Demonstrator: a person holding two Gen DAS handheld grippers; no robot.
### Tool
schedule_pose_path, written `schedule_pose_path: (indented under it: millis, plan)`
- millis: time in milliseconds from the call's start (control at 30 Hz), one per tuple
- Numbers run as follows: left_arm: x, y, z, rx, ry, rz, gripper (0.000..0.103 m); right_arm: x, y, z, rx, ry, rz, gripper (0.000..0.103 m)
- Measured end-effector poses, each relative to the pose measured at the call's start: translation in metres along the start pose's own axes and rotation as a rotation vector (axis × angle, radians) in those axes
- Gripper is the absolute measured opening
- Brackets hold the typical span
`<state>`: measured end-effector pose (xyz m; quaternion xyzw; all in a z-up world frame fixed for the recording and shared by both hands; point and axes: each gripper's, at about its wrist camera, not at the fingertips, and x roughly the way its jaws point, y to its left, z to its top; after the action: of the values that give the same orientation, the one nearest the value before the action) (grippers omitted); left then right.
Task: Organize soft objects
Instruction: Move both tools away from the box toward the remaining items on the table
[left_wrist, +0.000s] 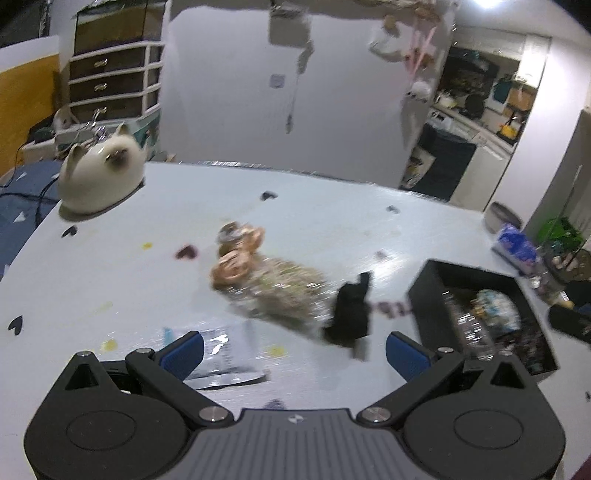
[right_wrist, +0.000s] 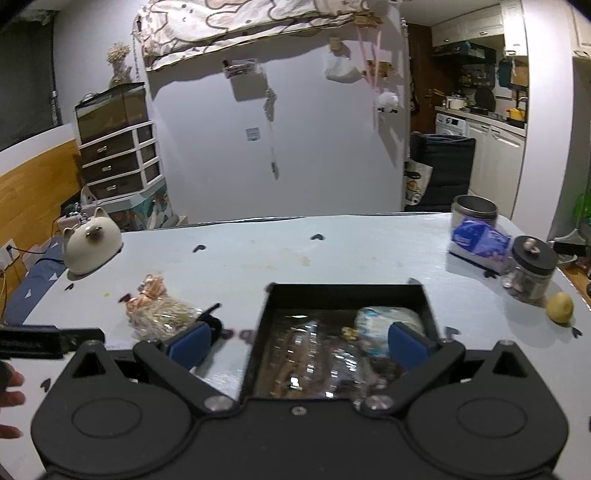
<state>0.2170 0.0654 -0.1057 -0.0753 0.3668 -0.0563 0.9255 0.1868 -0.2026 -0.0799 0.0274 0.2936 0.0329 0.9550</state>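
Both claws spread wide, nothing pinched! The left claw (left_wrist: 295, 354) hangs over the desk (left_wrist: 332, 206); dead ahead at twelve o'clock lies the crinkly snack bag (left_wrist: 273, 288), a black clip (left_wrist: 349, 314) at its near end. The right claw (right_wrist: 299, 345) hovers above the black bin (right_wrist: 347, 291), packets already inside. That bag looks light, soft and slippery, so best grabbed at the clipped neck.

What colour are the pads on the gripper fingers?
Blue, on black finger arms. The right wrist view shows the pads most sharply.
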Motion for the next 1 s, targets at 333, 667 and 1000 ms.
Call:
schedule_pose_path:
  millis: [333,667,1000]
  plan:
    - [0.052,0.052,-0.005,-0.079,0.124,0.073,0.103,0.023,0.053,0.015,-0.054,0.002,0.032,0.103]
    - [0.097,0.06,-0.006,-0.051,0.189,0.141,0.103,0.046,0.085,0.028,-0.104,0.016,0.069,0.103]
    - [0.113,0.069,-0.011,-0.026,0.222,0.171,0.103,0.088,0.115,0.048,-0.085,0.085,0.214,0.103]
